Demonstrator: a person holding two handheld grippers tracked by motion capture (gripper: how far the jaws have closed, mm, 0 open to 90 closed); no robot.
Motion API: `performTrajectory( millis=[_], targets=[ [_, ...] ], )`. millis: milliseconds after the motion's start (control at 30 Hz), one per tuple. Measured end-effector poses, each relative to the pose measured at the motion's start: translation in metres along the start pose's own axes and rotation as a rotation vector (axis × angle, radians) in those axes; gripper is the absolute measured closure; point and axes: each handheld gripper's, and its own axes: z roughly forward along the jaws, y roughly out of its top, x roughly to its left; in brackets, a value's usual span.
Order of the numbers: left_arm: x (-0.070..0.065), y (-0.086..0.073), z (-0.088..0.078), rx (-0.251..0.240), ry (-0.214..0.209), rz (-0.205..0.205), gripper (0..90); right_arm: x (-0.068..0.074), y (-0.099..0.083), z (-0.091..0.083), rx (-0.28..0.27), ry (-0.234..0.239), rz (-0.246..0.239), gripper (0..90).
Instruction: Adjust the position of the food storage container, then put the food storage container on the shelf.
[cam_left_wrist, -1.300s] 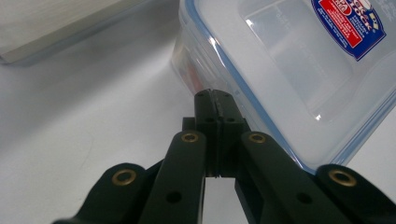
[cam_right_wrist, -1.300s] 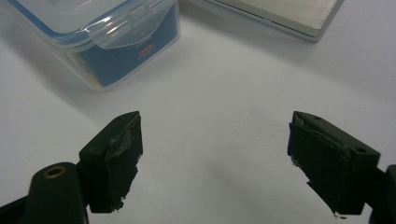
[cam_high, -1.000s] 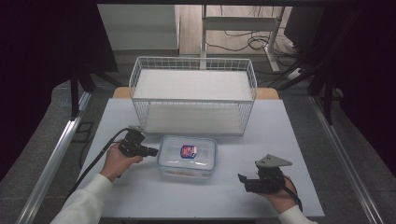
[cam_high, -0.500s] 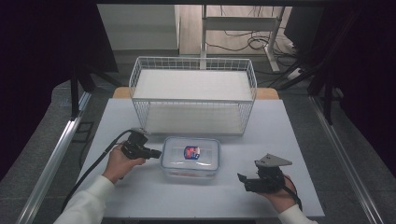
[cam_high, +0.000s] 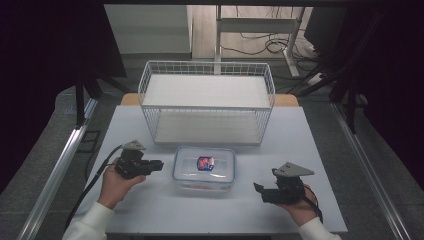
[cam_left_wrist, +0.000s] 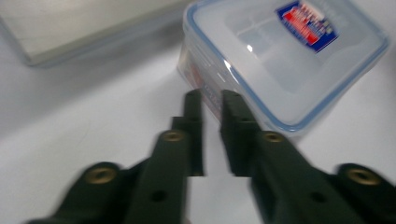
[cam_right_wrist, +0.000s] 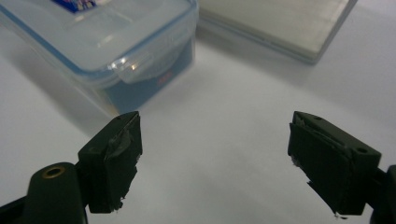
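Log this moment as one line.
left gripper: nearly shut, at container side | right gripper: open, empty | wire rack: behind

Your counter (cam_high: 150, 125) is evenly lit, surroundings dark — the left gripper (cam_left_wrist: 211, 100) close-up is motion-blurred, glare glinting on the container (cam_left_wrist: 261, 51) beyond it.

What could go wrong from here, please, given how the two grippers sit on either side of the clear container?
The left gripper, jaws nearly closed, points at the lidded container's side; pressing on could slide it across the smooth table toward the wire rack. The right gripper is wide open and clear of the container, so nothing braces it. The left gripper's trailing cable might snag.
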Motion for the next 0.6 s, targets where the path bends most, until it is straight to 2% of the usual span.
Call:
performTrajectory(
  millis=[67, 100, 133, 167, 233, 333, 500, 600],
  targets=[
    [-0.001, -0.002, -0.007, -0.027, 0.011, -0.009, 52.9, -0.001, 0.004, -0.002, -0.038, 0.024, -0.004, 17.6],
    [-0.002, -0.003, -0.011, -0.045, 0.012, -0.015, 52.9, -0.001, 0.004, -0.002, -0.038, 0.024, -0.004, 17.6],
    [-0.004, -0.005, -0.014, -0.064, -0.003, -0.025, 41.6, -0.002, 0.005, -0.002, -0.062, 0.05, -0.003, 17.5],
    [-0.005, -0.006, -0.015, -0.077, -0.014, -0.037, 41.6, -0.002, 0.005, -0.002, -0.062, 0.05, -0.003, 17.5],
    [-0.006, -0.009, -0.018, -0.099, -0.03, -0.076, 33.0, -0.002, 0.006, -0.003, -0.089, 0.076, -0.019, 17.2],
    [-0.005, -0.011, -0.017, -0.108, -0.029, -0.109, 26.8, 0.002, 0.009, -0.002, -0.106, 0.1, -0.043, 16.8],
    [-0.005, -0.012, -0.013, -0.104, -0.028, -0.12, 24.8, 0.002, 0.009, -0.001, -0.105, 0.099, -0.04, 16.3],
    [-0.005, -0.013, -0.012, -0.106, -0.032, -0.129, 23.6, 0.0, 0.011, -0.001, -0.119, 0.094, -0.006, 15.9]
  ],
)
